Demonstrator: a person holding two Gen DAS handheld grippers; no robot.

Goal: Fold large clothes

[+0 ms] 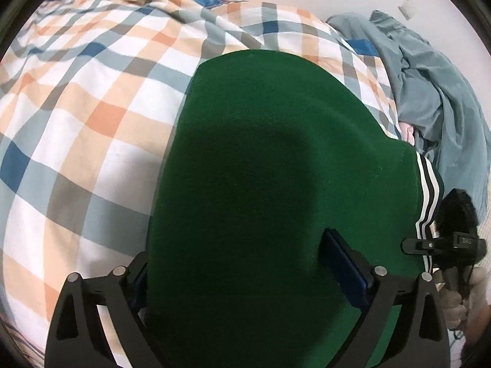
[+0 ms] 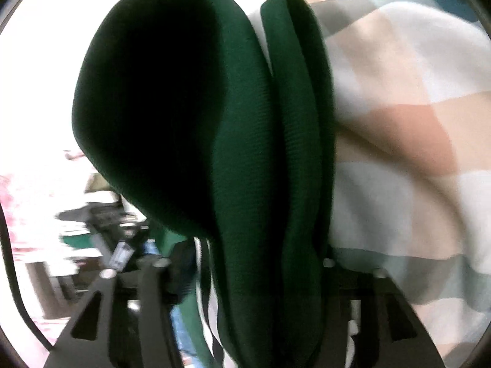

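Left gripper [image 1: 245, 279]: fingers spread wide, green garment [image 1: 276, 168] fills the gap between them. Left finger pad is buried behind the cloth edge; only the right blue pad [image 1: 345, 268] shows, lying on top of the fabric. Not pinching as far as the view shows, so released.

Right gripper [image 2: 242, 276]: blurred view, fingertips hidden under thick green folds [image 2: 233, 141]. Two rolled folds run up between the fingers, and the jaws look closed in on the bunch, so clenched on the garment. Exact pad contact can't be made out.

Garment location: on the checked bedspread [image 1: 92, 107], reaching from the near edge of the bed toward its middle, with its right edge over by the right side of the bed. A black-and-white striped cuff [image 1: 428, 190] shows at that edge, partly cut off by a black device [image 1: 454, 242].

Device carries small writing, too small to read. A hand [image 1: 460, 300] is half visible below it.

One grey-blue crumpled cloth [image 1: 435, 92] sits at the far right corner of the bed, with a pink scrap [image 1: 406, 132] tucked under it, mostly hidden.

Left part of the right wrist view is overexposed, clutter unidentifiable.
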